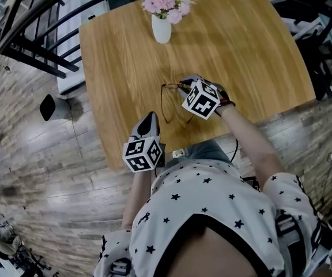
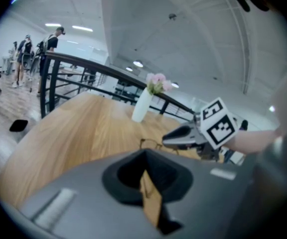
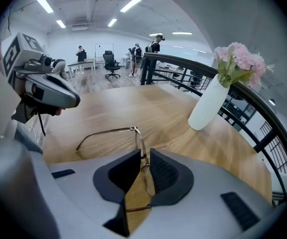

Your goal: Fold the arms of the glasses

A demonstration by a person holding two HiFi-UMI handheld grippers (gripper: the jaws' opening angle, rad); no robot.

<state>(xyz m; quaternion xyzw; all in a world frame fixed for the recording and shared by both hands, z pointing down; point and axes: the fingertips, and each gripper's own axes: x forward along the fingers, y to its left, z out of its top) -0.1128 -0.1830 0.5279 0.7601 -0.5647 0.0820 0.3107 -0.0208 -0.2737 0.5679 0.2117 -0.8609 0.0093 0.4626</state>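
Observation:
Thin wire-framed glasses [image 1: 169,100] lie on the wooden table [image 1: 246,51] with both arms spread out. My right gripper [image 1: 183,85] reaches down over them from the right. In the right gripper view its jaws [image 3: 142,156] stand a little apart, with the glasses' front frame [image 3: 144,169] running between them and a gap on either side. One arm of the glasses [image 3: 106,132] stretches away to the left. My left gripper [image 1: 150,117] hovers near the table's front edge, short of the glasses [image 2: 151,142]. It [image 2: 144,158] is shut with nothing in it.
A white vase with pink flowers [image 1: 161,27] stands at the table's far side, well behind the glasses. A black railing [image 1: 33,45] runs along the left and far sides. A small dark object [image 1: 48,107] lies on the floor at the left. People stand far off [image 3: 148,54].

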